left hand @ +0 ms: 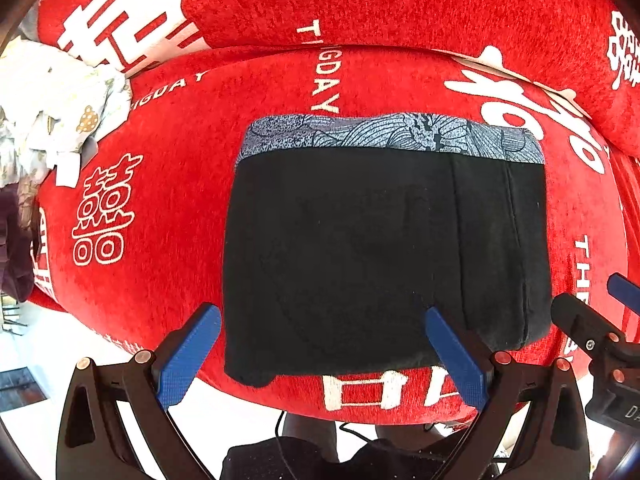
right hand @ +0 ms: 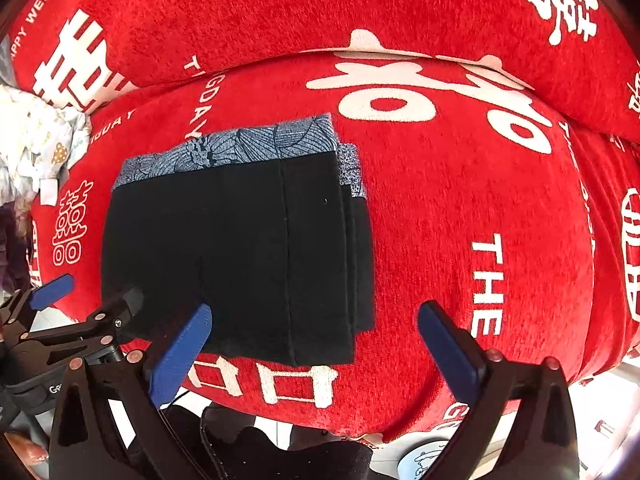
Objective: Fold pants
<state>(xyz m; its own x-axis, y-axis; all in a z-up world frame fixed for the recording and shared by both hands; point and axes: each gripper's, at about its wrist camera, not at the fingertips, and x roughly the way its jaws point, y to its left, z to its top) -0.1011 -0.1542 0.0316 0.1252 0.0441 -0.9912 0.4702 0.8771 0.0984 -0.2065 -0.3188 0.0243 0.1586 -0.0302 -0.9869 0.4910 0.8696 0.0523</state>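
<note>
left gripper (left hand: 322, 346) 6 o'clock, jaws spread, nothing held | right gripper (right hand: 314, 346) likewise spread, empty | black pants (left hand: 380, 248) folded flat mid-frame on red sofa cushion (left hand: 168, 200) (patterned grey waistband (left hand: 392, 136) at 12) | pale crumpled cloth (left hand: 48, 108) at 10

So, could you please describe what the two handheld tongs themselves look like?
Both the left tongs and right tongs share one design: black plastic frames with triangular cut-outs, copper-coloured rivets at the joints, and flat blue finger pads with a fine dimpled texture. Thin black cables hang below them. Partial white lettering marks each body.
</note>
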